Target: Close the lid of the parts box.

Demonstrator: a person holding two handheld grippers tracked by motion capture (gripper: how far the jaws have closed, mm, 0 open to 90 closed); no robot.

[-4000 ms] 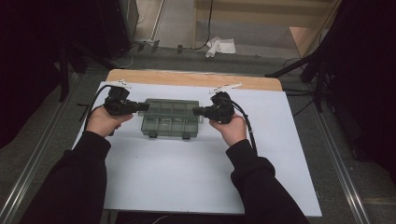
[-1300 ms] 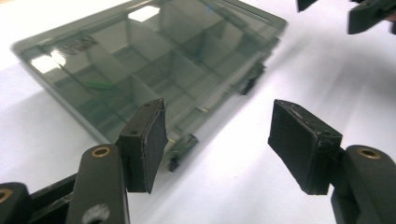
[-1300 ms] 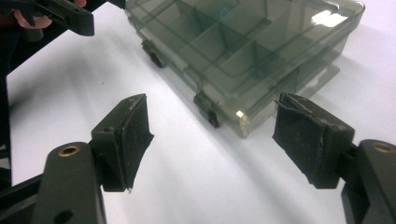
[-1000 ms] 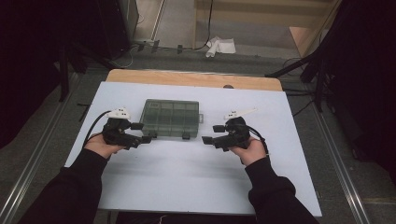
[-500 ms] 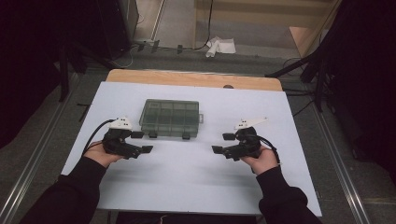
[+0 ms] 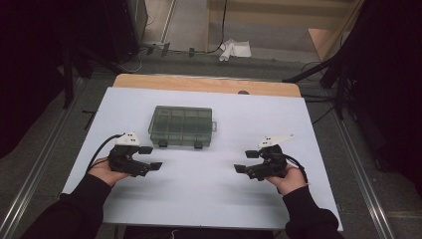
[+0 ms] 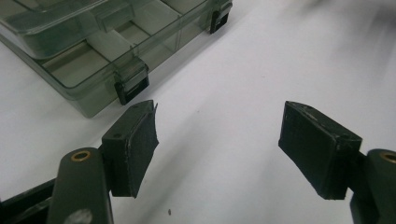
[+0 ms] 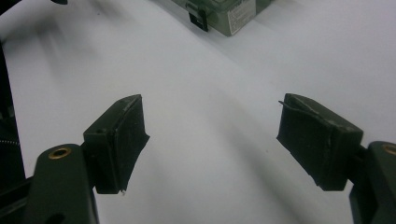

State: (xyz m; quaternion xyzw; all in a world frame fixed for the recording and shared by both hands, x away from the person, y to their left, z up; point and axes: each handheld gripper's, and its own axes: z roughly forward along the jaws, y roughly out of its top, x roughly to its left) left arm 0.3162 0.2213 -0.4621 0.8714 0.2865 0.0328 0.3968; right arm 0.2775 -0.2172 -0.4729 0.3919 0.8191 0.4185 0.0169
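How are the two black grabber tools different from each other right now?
The left gripper sits close to the clear green box, just off its front left corner; the right gripper sits farther from it, out to the box's right. The left gripper points toward the right side of the table, while the right gripper points toward the left. Both are open, hold nothing, and hang low over the white table.
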